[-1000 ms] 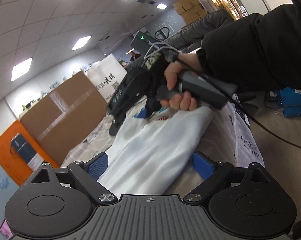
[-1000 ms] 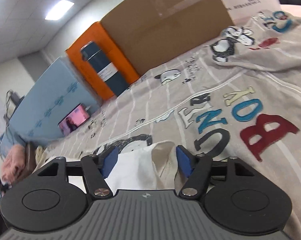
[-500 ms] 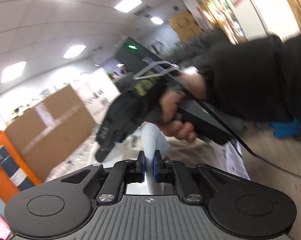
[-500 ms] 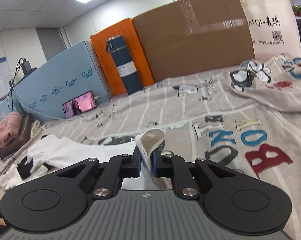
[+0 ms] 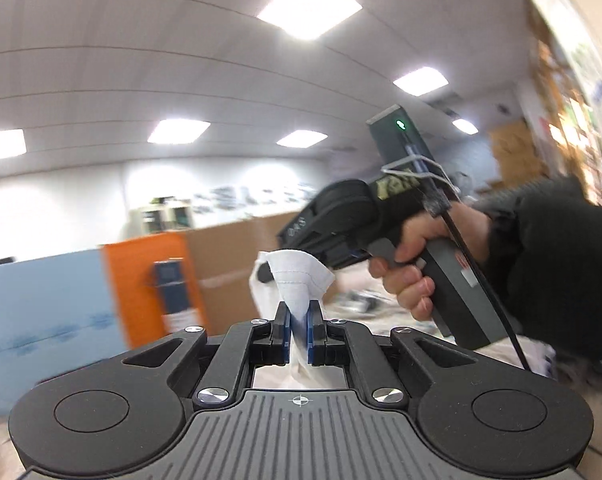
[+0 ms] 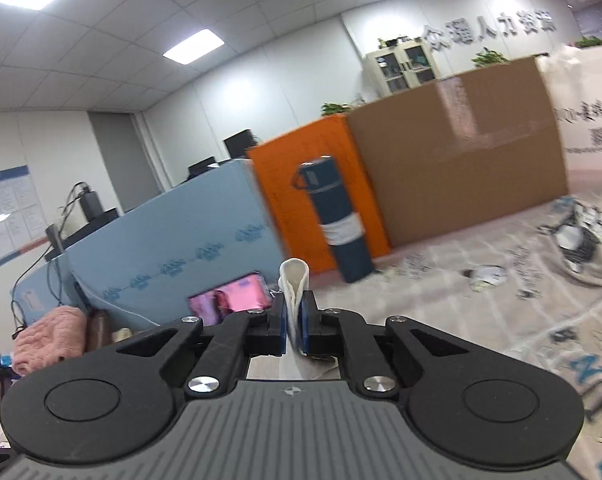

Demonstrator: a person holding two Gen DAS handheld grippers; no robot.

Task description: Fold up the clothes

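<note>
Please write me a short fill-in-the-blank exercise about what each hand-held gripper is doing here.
1. The left hand-held gripper is shut on a fold of ____ cloth.
2. The right hand-held gripper is ____ on the cloth too.
3. The dark blue flask stands in front of the ____ box.

Missing words: white; shut; orange

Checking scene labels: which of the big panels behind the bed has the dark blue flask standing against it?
The orange panel, between the light-blue one and the brown cardboard box; the flask overlaps it.
</note>
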